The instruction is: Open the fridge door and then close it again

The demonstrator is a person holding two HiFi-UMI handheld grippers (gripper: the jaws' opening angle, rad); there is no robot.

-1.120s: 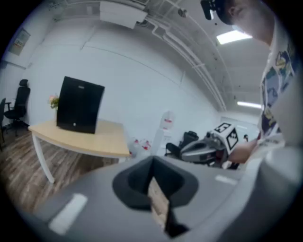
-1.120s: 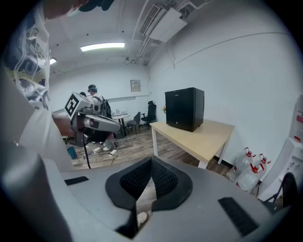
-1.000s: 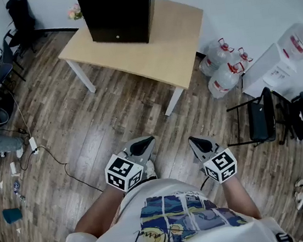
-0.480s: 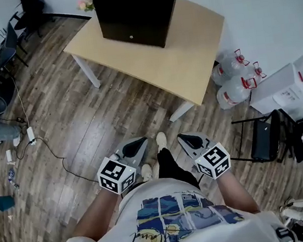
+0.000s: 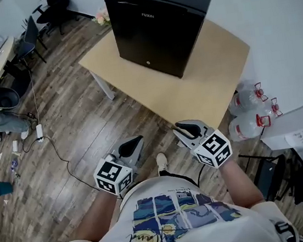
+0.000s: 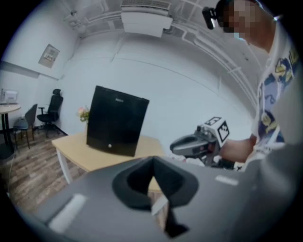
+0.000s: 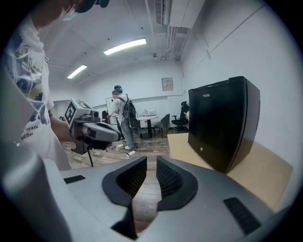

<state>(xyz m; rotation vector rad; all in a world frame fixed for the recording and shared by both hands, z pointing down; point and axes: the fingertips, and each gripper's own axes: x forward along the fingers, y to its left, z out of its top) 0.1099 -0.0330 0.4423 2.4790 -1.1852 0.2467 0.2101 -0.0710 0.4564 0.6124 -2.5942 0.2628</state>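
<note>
A black mini fridge point(image 5: 161, 25) stands with its door closed on a light wooden table point(image 5: 213, 82). Both grippers hover over the floor in front of the table, well short of the fridge. My left gripper point(image 5: 134, 143) is shut, its pads meeting with nothing in them point(image 6: 152, 163). My right gripper point(image 5: 184, 127) has a narrow gap and its jaws are opening, with nothing between them point(image 7: 151, 163). The fridge point(image 6: 116, 121) lies ahead and left in the left gripper view. In the right gripper view the fridge point(image 7: 222, 123) is to the right.
Large water bottles point(image 5: 250, 115) and a white box point(image 5: 301, 125) sit right of the table. A black folding chair point(image 5: 269, 177) stands at my right. Office chairs point(image 5: 29, 37) and floor cables point(image 5: 50, 147) lie to the left. A person with a backpack point(image 7: 124, 118) stands far off.
I have walked toward the table, so the fridge and table look larger and nearer. Both grippers moved forward with me. The right jaws have parted slightly.
</note>
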